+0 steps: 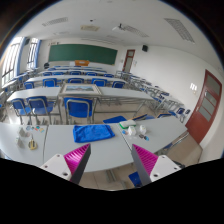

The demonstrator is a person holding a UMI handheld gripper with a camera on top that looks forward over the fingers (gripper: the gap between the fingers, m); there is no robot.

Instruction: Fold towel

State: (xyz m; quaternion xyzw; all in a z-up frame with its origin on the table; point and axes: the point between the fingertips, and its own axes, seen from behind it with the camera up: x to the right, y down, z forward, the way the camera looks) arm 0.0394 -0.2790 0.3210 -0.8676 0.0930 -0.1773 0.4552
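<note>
Gripper [111,160]: two fingers with magenta pads spread wide, holding nothing.
Towel: flat blue rectangular cloth towel [92,132] lies on the pale tabletop [55,140], just beyond the fingers.
Handling: judged soft, light, limp; it will sag when lifted.
Hold: pinch a near corner or edge.
Look: spread out, slightly rumpled.

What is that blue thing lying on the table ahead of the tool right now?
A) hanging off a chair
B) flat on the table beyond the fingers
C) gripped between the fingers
B: the blue towel lies on the grey table beyond the open tool, whose fingers hold nothing.
</note>
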